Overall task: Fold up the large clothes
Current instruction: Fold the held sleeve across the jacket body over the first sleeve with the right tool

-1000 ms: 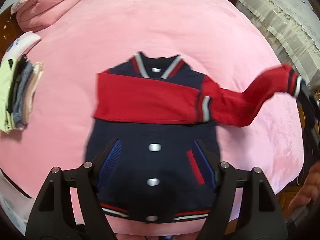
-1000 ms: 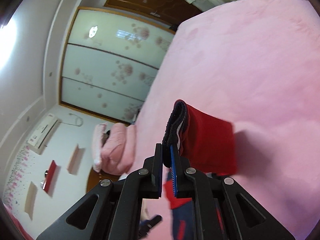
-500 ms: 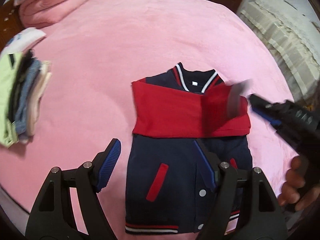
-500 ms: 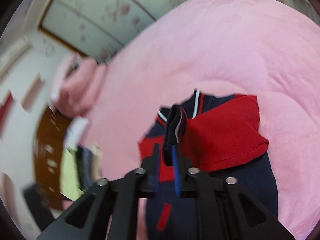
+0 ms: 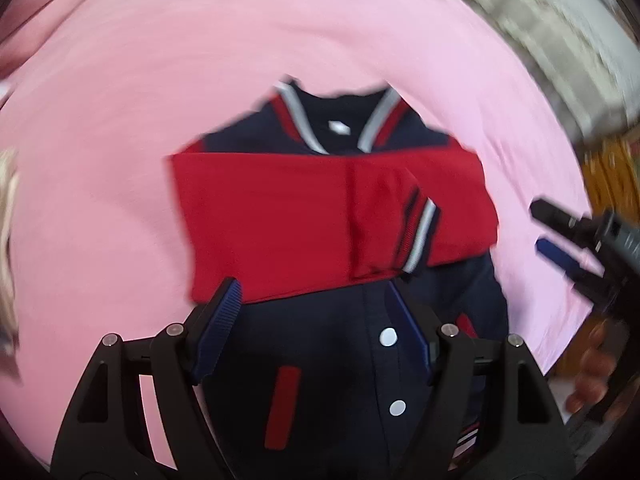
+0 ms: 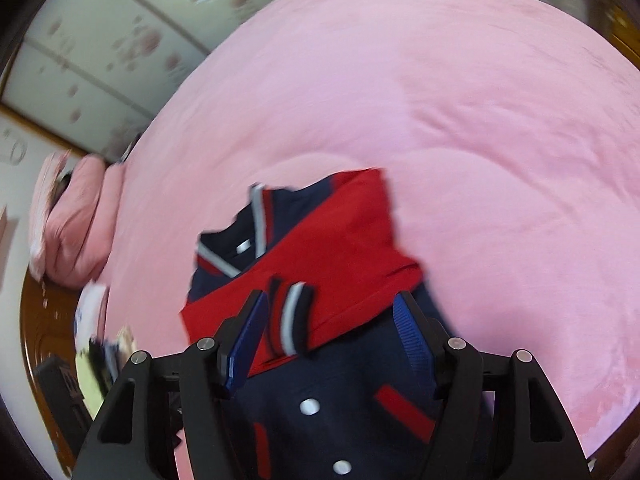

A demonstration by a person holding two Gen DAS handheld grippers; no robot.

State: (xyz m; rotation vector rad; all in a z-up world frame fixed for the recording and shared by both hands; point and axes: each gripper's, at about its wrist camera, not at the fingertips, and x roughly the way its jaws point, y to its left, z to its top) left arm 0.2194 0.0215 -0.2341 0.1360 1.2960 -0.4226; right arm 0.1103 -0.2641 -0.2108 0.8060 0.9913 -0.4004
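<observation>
A navy varsity jacket (image 5: 320,364) with red sleeves lies flat, front up, on the pink bed (image 5: 200,40). Both red sleeves (image 5: 280,216) are folded across its chest, and the striped cuff (image 5: 420,232) of the upper one rests near the middle. My left gripper (image 5: 316,328) is open and empty above the jacket's lower front. My right gripper (image 6: 332,336) is open and empty just above the cuff (image 6: 292,316); the jacket (image 6: 344,412) fills that view's lower middle. The right gripper also shows at the right edge of the left wrist view (image 5: 560,240).
A pink folded quilt (image 6: 76,220) lies at the bed's far corner. A stack of folded clothes (image 6: 100,364) sits near the bed's left edge. A wardrobe with flowered panels (image 6: 100,40) stands behind the bed.
My right gripper carried the right sleeve across the chest, laid it over the other sleeve, let go and opened. It has drawn back to the right. The left gripper stayed open.
</observation>
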